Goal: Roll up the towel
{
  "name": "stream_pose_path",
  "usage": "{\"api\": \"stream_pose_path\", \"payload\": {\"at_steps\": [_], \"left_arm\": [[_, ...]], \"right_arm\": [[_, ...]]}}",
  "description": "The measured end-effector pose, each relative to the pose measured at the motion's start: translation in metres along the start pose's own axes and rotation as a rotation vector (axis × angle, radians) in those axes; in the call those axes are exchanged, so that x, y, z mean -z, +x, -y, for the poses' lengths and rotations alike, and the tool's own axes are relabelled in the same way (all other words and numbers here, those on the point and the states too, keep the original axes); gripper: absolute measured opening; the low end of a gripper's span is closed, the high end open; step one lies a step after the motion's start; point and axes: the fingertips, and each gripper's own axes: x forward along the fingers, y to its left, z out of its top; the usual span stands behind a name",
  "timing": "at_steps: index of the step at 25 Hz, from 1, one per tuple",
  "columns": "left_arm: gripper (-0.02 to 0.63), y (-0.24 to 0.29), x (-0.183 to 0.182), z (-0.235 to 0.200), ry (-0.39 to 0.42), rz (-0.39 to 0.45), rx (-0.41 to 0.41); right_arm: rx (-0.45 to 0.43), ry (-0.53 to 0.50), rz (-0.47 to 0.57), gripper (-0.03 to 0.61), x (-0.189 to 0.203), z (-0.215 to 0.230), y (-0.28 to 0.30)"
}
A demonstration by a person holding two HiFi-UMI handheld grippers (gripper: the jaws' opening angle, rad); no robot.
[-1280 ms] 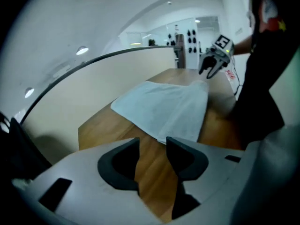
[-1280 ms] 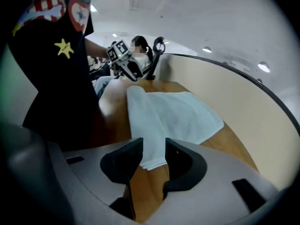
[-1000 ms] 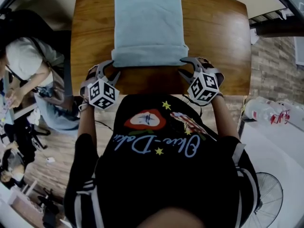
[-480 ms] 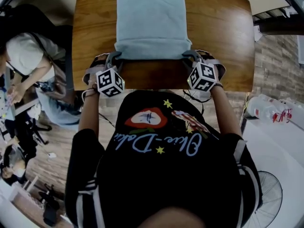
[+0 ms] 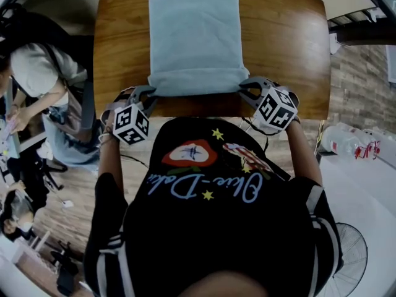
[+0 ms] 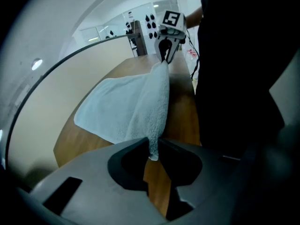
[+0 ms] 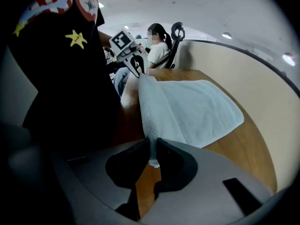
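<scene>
My left claw (image 6: 152, 150) and right claw (image 7: 153, 154) are closing on corners of the towel (image 5: 193, 39) between their jaws, seemingly one turn rolled, everything beyond remaining.

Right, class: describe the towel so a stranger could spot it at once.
Find the wooden table in front of the person in black. On it lies a pale blue towel, the only cloth there, its near edge folded over.
</scene>
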Motion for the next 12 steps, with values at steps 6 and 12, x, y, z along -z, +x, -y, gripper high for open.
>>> {"api": "stream_pose_path", "payload": {"at_steps": [6, 12], "left_arm": [[0.06, -0.019, 0.003, 0.013, -0.117, 0.04, 0.131], [0.06, -0.014, 0.0, -0.01, -0.164, 0.042, 0.115]], "right_arm": [[-0.131, 0.162, 0.082, 0.034, -0.011, -0.014, -0.016], [-0.16, 0.312, 0.169, 0.034, -0.015, 0.012, -0.017]]}}
